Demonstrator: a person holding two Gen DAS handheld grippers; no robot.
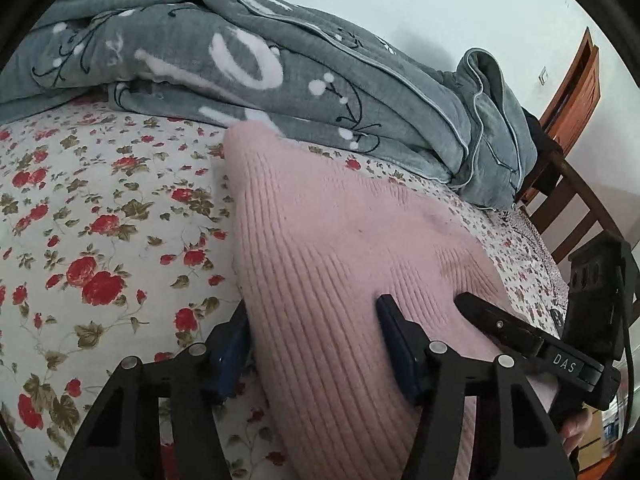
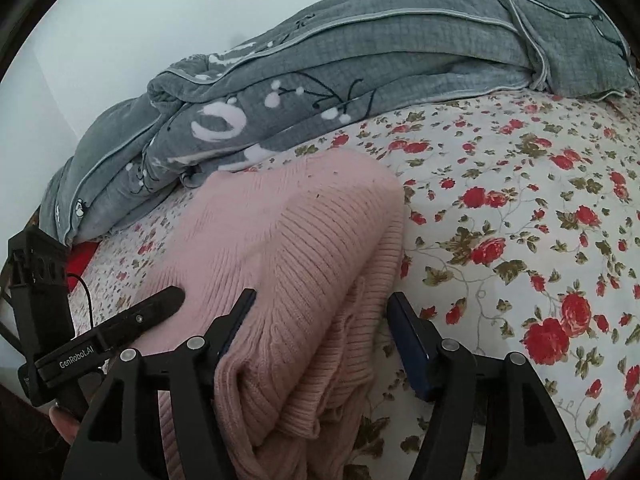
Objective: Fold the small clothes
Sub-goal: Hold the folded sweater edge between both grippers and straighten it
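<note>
While the left wrist view looks along its fingers: the pink ribbed sweater lies folded on the floral bedsheet, its far end close to the grey blanket.
Left gripper: jaws partly apart with the sweater's near edge between them; the left pad sits at the fabric's edge, the right pad lies on top of the knit, and no firm pinch shows.
Right side of that view: the right gripper rests a finger on the sweater; a wooden chair stands beyond the bed.
Right wrist view, sweater: a thick folded bundle on the bedsheet, the blanket behind it.
Right gripper: jaws partly apart astride the bundle; the left pad touches the knit, the right pad stands clear.
Left edge of that view: the left gripper, one finger lying on the sweater.
</note>
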